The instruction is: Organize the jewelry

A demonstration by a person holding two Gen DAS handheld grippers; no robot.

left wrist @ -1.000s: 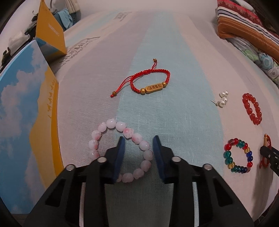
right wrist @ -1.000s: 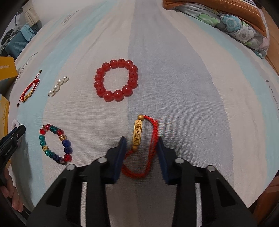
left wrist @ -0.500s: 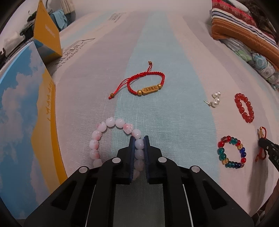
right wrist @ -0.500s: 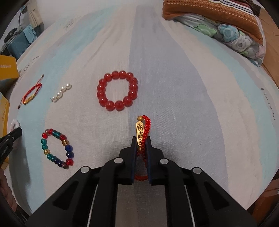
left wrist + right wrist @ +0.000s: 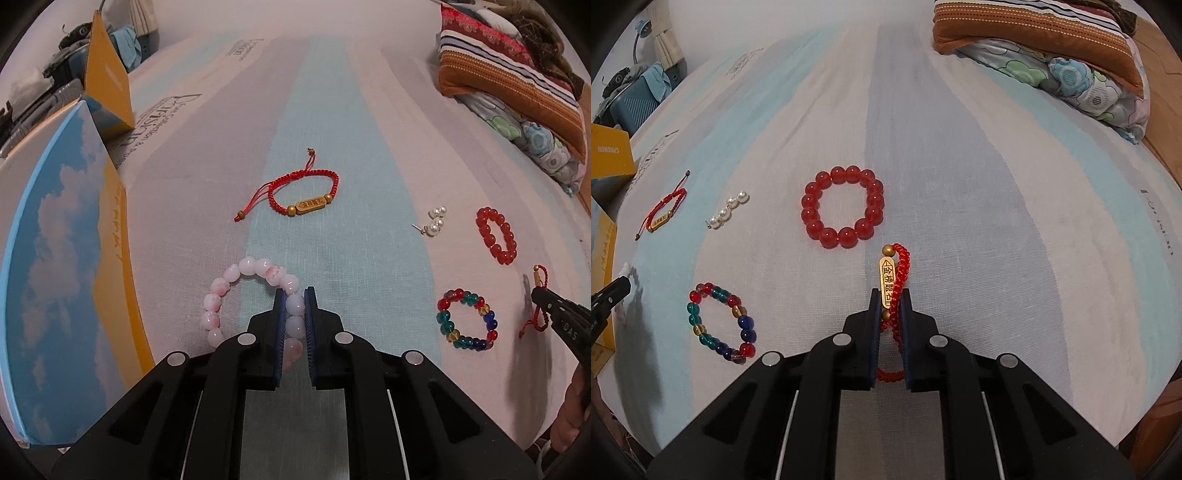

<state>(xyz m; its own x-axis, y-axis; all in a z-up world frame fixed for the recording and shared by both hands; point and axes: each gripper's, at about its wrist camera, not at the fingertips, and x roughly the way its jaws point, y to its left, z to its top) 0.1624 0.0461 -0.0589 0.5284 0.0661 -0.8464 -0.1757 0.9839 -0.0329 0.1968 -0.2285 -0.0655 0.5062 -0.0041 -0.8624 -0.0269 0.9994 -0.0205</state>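
Note:
My left gripper (image 5: 294, 295) is shut on the pink bead bracelet (image 5: 236, 291), pinching its right side against the striped bedsheet (image 5: 332, 110). My right gripper (image 5: 890, 295) is shut on a red cord bracelet with a gold tag (image 5: 888, 280); it also shows in the left wrist view (image 5: 537, 295). A second red cord bracelet (image 5: 303, 192) lies farther ahead. Pearl earrings (image 5: 435, 223), a red bead bracelet (image 5: 842, 205) and a multicolour bead bracelet (image 5: 720, 321) lie between the grippers.
A blue and yellow box (image 5: 62, 240) with its raised lid (image 5: 107, 74) stands at the left of the bed. Folded striped and floral bedding (image 5: 513, 92) lies at the far right. A wooden bed edge (image 5: 1160, 66) shows at the right.
Both grippers closed from open: the left on the pink bead bracelet, the right on the red cord bracelet, squeezing its loop flat. Both views have pulled back a little.

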